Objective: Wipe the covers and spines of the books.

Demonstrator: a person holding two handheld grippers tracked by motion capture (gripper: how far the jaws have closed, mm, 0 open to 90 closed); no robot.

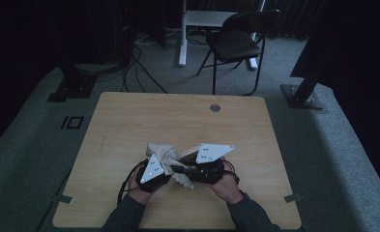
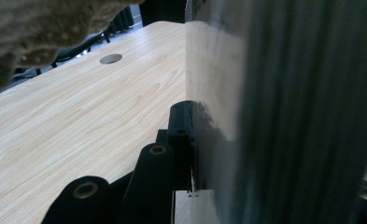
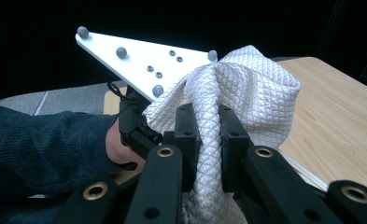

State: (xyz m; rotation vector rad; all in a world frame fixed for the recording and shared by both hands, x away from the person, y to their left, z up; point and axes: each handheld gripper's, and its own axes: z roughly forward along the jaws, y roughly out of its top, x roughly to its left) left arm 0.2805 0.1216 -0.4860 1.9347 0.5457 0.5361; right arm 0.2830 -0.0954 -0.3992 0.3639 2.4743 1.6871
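The right gripper (image 3: 204, 135) pinches a white quilted cloth (image 3: 246, 88) between nearly closed jaws; the left gripper (image 2: 190, 140), near the table's (image 1: 129, 116) near edge, seems clamped on a flat board (image 2: 214, 84).

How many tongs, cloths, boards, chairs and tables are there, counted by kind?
Tongs: 2 (left tongs, right tongs)
Cloth: 1
Board: 1
Chair: 1
Table: 1
Total: 6
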